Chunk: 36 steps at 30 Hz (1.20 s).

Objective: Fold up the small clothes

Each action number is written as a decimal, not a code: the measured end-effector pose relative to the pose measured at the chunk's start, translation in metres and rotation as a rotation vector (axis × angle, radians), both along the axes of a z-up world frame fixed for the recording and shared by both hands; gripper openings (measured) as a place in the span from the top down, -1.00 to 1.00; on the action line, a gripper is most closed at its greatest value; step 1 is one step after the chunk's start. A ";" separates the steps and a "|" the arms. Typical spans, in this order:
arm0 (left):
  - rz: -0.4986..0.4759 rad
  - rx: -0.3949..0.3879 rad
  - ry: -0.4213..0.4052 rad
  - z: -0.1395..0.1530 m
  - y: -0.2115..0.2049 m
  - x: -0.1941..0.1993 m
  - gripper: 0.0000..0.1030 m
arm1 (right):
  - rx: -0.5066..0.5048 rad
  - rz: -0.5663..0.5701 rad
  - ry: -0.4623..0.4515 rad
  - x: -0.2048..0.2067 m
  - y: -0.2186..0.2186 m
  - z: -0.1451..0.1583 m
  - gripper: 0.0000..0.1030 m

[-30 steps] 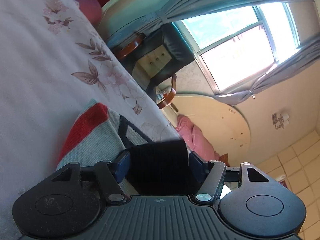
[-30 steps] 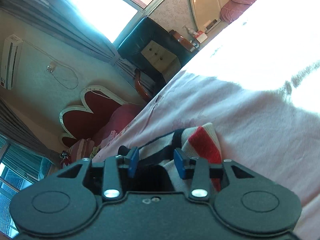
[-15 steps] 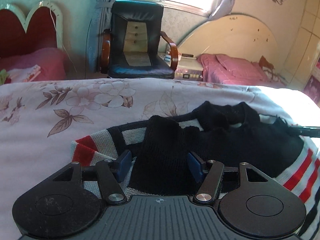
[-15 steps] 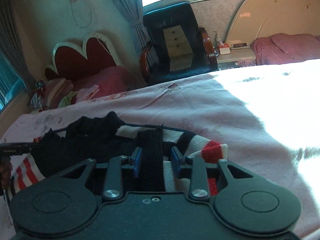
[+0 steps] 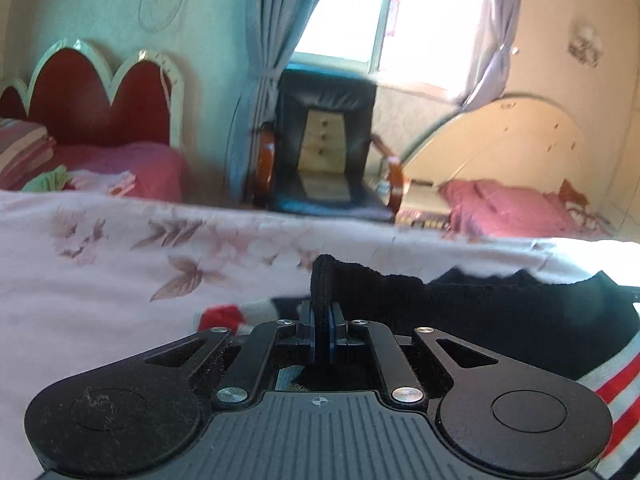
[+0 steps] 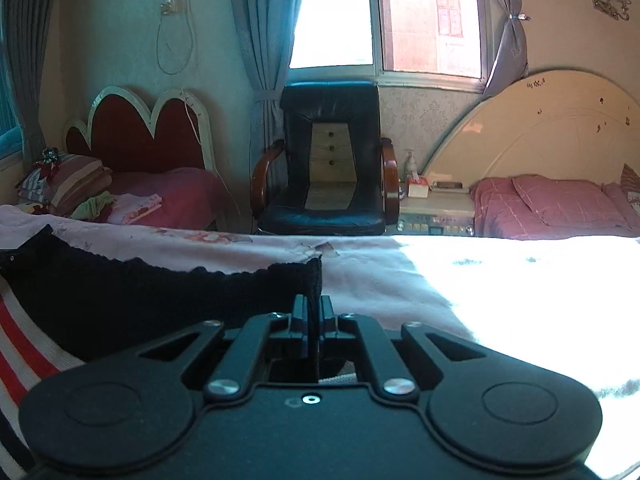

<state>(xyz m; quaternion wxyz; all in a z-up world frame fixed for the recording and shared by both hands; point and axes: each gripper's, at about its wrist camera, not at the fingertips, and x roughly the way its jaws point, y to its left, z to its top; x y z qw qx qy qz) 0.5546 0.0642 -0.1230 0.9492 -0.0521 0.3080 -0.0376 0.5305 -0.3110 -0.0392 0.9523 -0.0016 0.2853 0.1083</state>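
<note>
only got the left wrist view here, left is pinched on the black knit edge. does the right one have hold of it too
Observer: Yes. The right gripper is shut on the black knit edge at its other corner; the jaws have just been closing, with the fabric between them.
Operator: is the edge sagging between the two
Observer: In the right wrist view it runs off to the left as a raised, wavy line above the floral bedsheet, so it looks lifted rather than lying flat.
Operator: anything on the sheet past the right gripper
Observer: Only bare sheet there, with a bright patch of sunlight across it. The striped part of the garment lies on the opposite side, low at the left.
</note>
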 end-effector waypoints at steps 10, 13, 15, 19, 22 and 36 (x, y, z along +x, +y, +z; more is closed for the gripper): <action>0.026 0.008 -0.071 0.022 -0.009 -0.020 -0.37 | -0.017 -0.036 0.037 -0.009 0.003 0.002 0.24; -0.115 -0.041 -0.040 0.028 -0.046 -0.026 -0.37 | 0.012 0.103 0.068 -0.016 0.028 0.015 0.37; -0.204 -0.001 -0.005 0.020 -0.082 -0.022 -0.37 | -0.013 0.193 0.095 -0.015 0.060 0.009 0.49; -0.254 0.069 0.052 0.001 -0.117 -0.012 -0.37 | -0.064 0.244 0.151 -0.007 0.114 -0.010 0.45; -0.229 0.096 0.030 0.001 -0.099 -0.014 -0.37 | -0.140 0.184 0.154 -0.007 0.110 -0.015 0.44; -0.316 0.064 -0.039 0.019 -0.114 -0.071 -0.37 | -0.071 0.162 0.112 -0.069 0.075 0.001 0.44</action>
